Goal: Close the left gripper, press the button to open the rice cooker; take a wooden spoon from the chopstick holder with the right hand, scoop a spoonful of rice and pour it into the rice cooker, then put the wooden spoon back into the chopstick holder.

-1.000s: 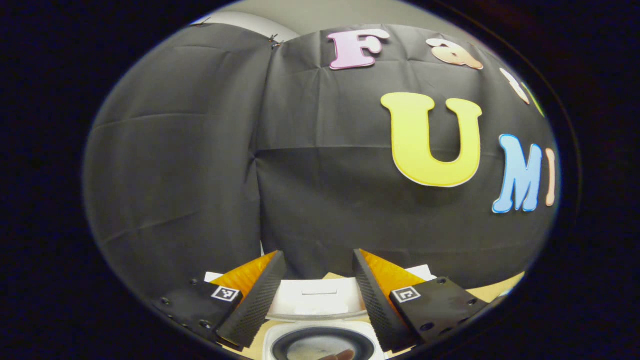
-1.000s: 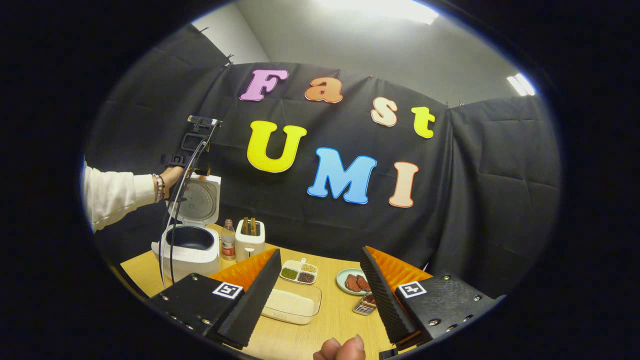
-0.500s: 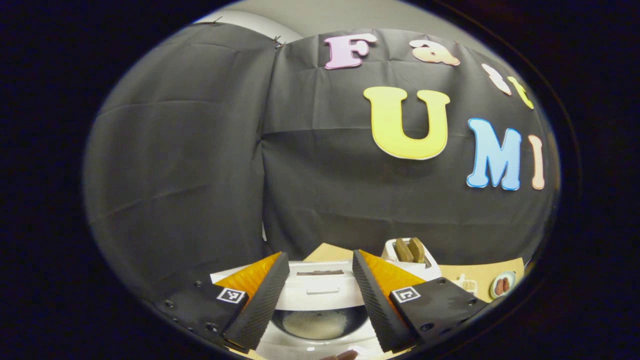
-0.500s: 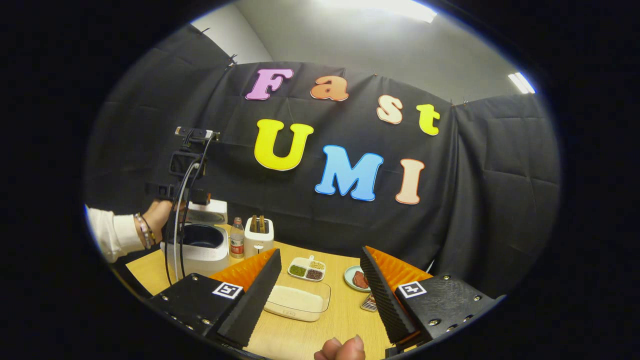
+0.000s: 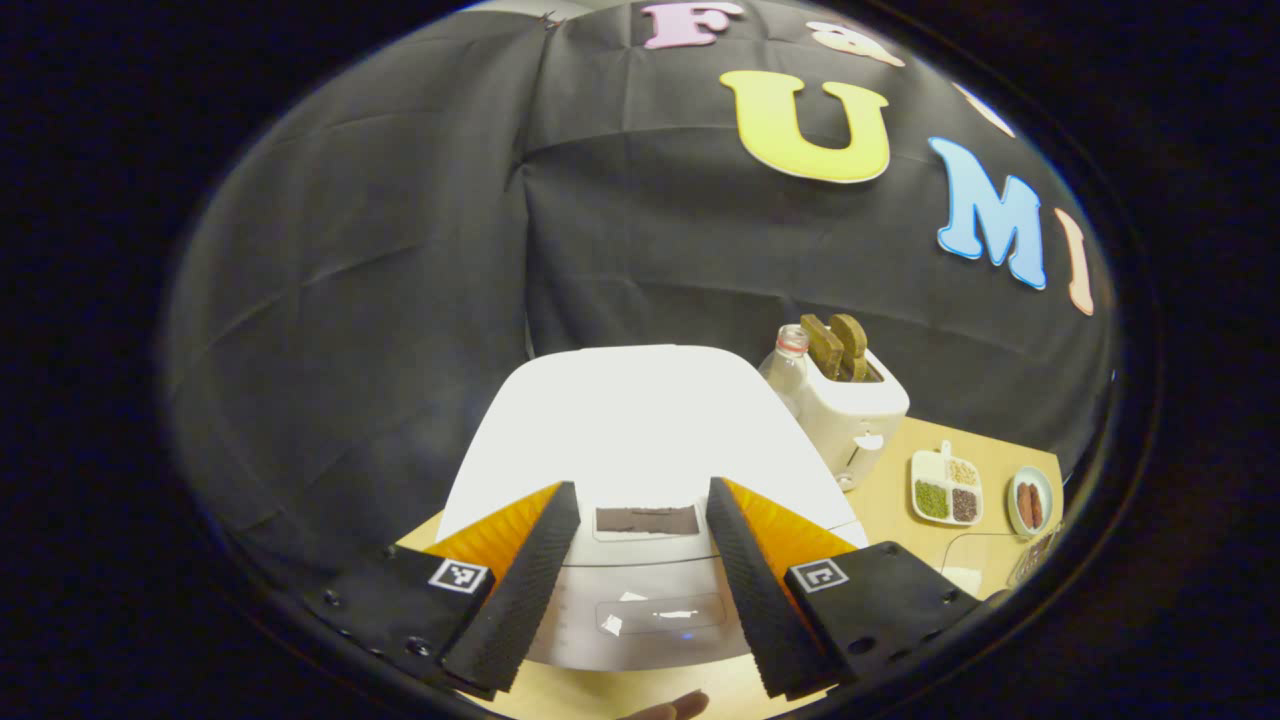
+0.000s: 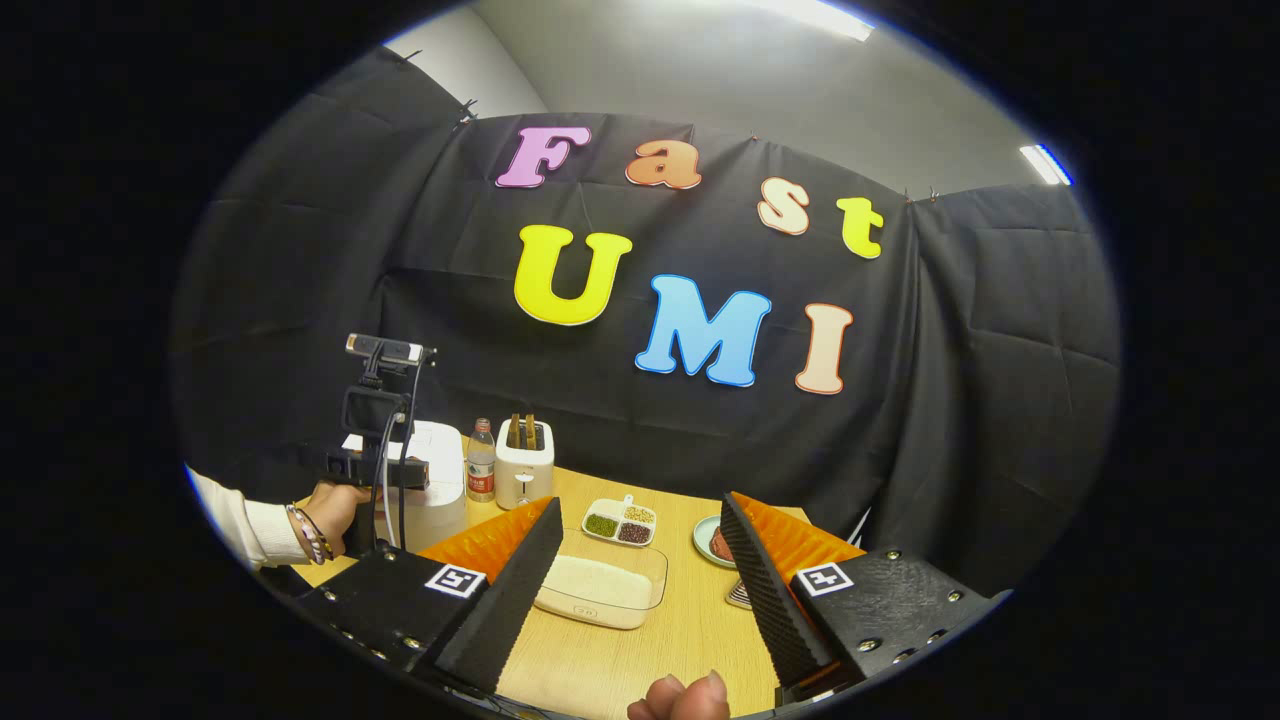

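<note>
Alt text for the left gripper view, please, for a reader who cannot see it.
A white rice cooker with its lid shut sits between the open jaws of the left gripper. To its right on the wooden table stand a bottle, a white holder and a divided dish of grains.

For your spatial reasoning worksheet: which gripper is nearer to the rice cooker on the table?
Left. The left gripper hangs right over the rice cooker, fingers open astride its front panel. The right gripper is open farther along the table, above the clear rice container.
</note>
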